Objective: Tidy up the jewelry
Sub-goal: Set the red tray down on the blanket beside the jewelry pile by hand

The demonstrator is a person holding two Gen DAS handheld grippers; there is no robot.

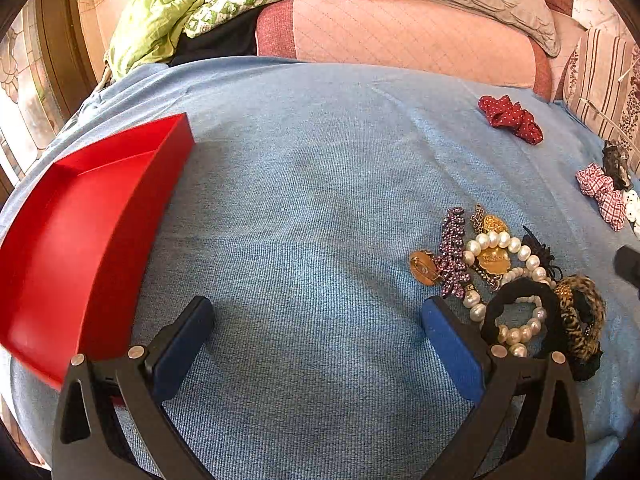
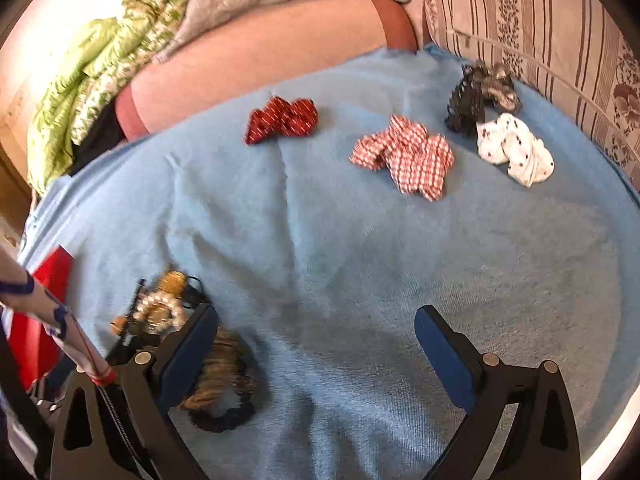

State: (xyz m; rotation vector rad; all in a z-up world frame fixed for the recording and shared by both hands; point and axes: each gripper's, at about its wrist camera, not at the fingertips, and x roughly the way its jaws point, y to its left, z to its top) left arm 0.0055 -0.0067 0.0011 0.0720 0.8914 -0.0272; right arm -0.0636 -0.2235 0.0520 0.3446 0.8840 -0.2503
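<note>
Jewelry pile (image 1: 492, 264): lay on the blue cloth (image 1: 312, 200), a tangle of a pearl strand (image 1: 496, 242), gold medallions (image 1: 494, 258), a purple rhinestone piece (image 1: 454, 256) and a black hair tie (image 1: 520, 312), with a leopard-print scrunchie (image 1: 582, 320) touching its right side.
Pile against left gripper: just to the right of the right finger of the left gripper (image 1: 316, 320); pearls lay close beside that finger's tip, whether touching could not be told.
Pile against right gripper: to the near left of the right gripper (image 2: 316, 328), partly hidden behind its left finger, blurred in that view.
Left gripper: jaws spread wide, nothing between them, only bare cloth below.
Right gripper: jaws equally wide, holding nothing, over bare cloth.
Red tray (image 1: 92, 240): empty, at the cloth's left edge, well apart from the pile, its near corner behind the left gripper's left finger.
Open room: a broad bare stretch of cloth ran between tray and pile and on toward the far side.
Far right: a red dotted scrunchie (image 2: 282, 120), a red checked one (image 2: 406, 158), a white dotted one (image 2: 516, 150) and a dark claw clip (image 2: 478, 94), each apart from the pile.
Edges: a pink cushion (image 1: 400, 36) bounded the far edge; a striped floral pillow (image 2: 540, 32) bounded the right.
Near left: a patterned sleeve (image 2: 44, 312) crossed the right wrist view.
</note>
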